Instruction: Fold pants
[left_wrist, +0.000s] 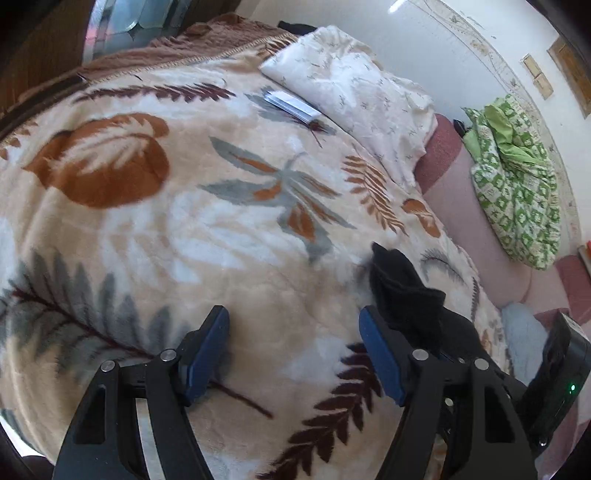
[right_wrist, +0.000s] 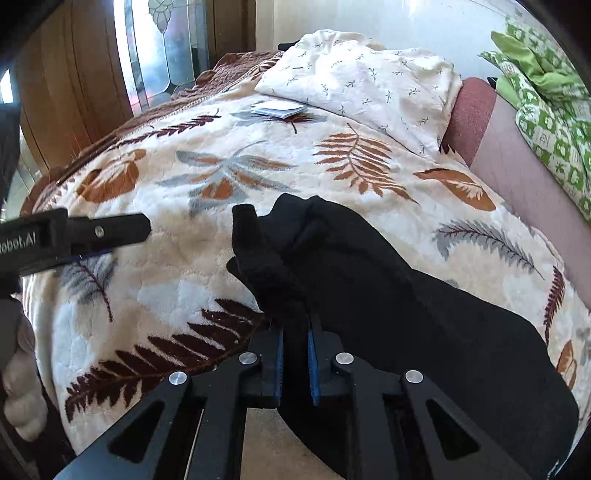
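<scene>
The black pants (right_wrist: 388, 295) lay bunched on the leaf-patterned blanket (right_wrist: 166, 288) that covered the bed, toward the near right part of it, with one end standing up in a crumpled peak and the rest trailing off toward the lower right edge of the right wrist view.

The right gripper (right_wrist: 295, 363) had its jaws brought together on a pinch of the black fabric; the cloth ran up between the blue pads, so this counted as a firm hold on the pants near their near edge. The purpose was judged to be securing one corner or hem so the garment could be drawn out flat before folding.

The left gripper (left_wrist: 293, 354) stood with its jaws apart and nothing between them, poised over bare blanket just beside the raised end of the pants (left_wrist: 402, 291). In the right wrist view the same tool (right_wrist: 74, 232) entered from the left, apart from the fabric. It appeared positioned to take a second hold, though no contact was yet made.

A pale sprigged pillow (left_wrist: 354, 92) and a small white folded item (left_wrist: 291, 105) lay at the far end, well apart from the work. A green patterned cloth (left_wrist: 517, 177) lay off the bed to the right.

Folding had not yet begun.
</scene>
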